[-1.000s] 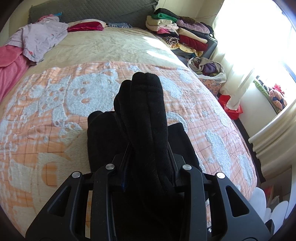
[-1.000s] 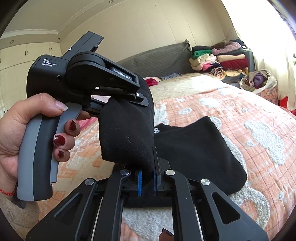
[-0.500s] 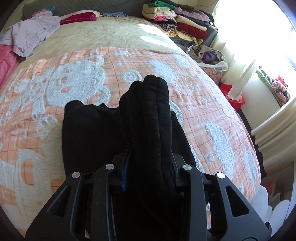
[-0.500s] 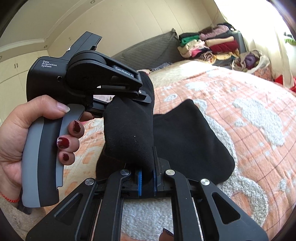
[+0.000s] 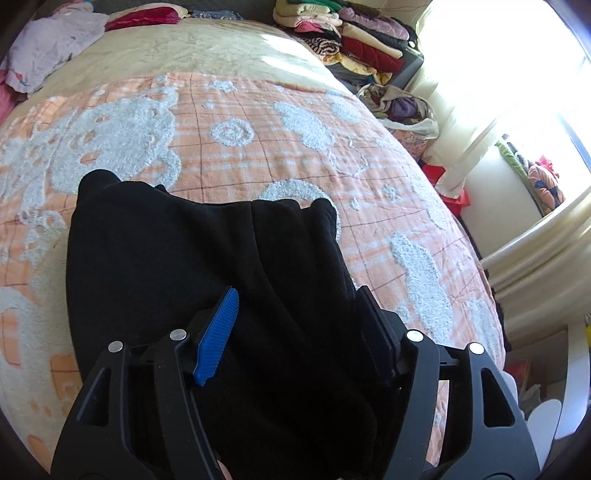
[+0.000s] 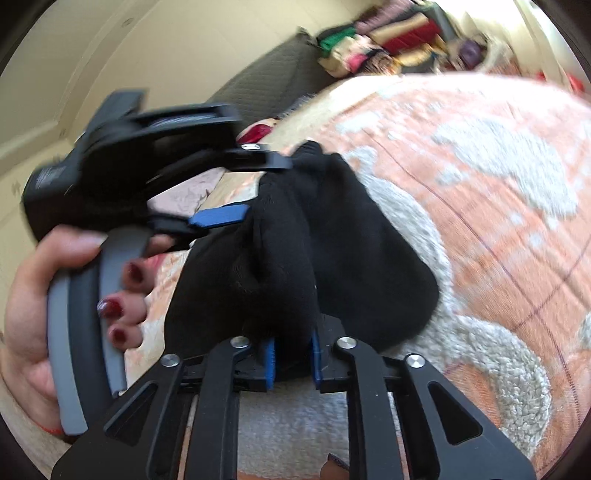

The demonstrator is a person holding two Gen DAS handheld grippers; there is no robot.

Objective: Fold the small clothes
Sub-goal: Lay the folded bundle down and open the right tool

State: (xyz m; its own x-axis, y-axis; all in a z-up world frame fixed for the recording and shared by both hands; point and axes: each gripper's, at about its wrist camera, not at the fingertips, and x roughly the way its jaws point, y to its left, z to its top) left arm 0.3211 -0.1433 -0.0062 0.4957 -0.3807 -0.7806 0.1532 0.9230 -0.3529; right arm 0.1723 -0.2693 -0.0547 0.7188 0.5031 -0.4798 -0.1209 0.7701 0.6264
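A black garment (image 5: 166, 251) lies folded on the orange bedspread (image 5: 258, 110). In the left wrist view my left gripper (image 5: 297, 295) straddles a raised ridge of the cloth; its jaws are opening and the blue pad (image 5: 218, 332) stands clear of the fabric. In the blurred right wrist view the left gripper (image 6: 266, 188) shows with its jaws apart, in a hand with red nails (image 6: 122, 295). My right gripper (image 6: 293, 343) sits at the near edge of the black garment (image 6: 369, 258). Its jaws are opening, with bunched cloth still pinched between the pads.
Folded clothes are stacked (image 5: 354, 40) beyond the bed's far right corner, beside a bag of clothes (image 5: 402, 107). A lilac garment (image 5: 55, 40) and a red item (image 5: 144, 14) lie near the pillows. The bed edge drops off at right by the bright window.
Both grippers sank toward the bed. The left jaws spread wide and the upright fold dropped flat onto the garment. The right gripper rolled and its pads parted a little.
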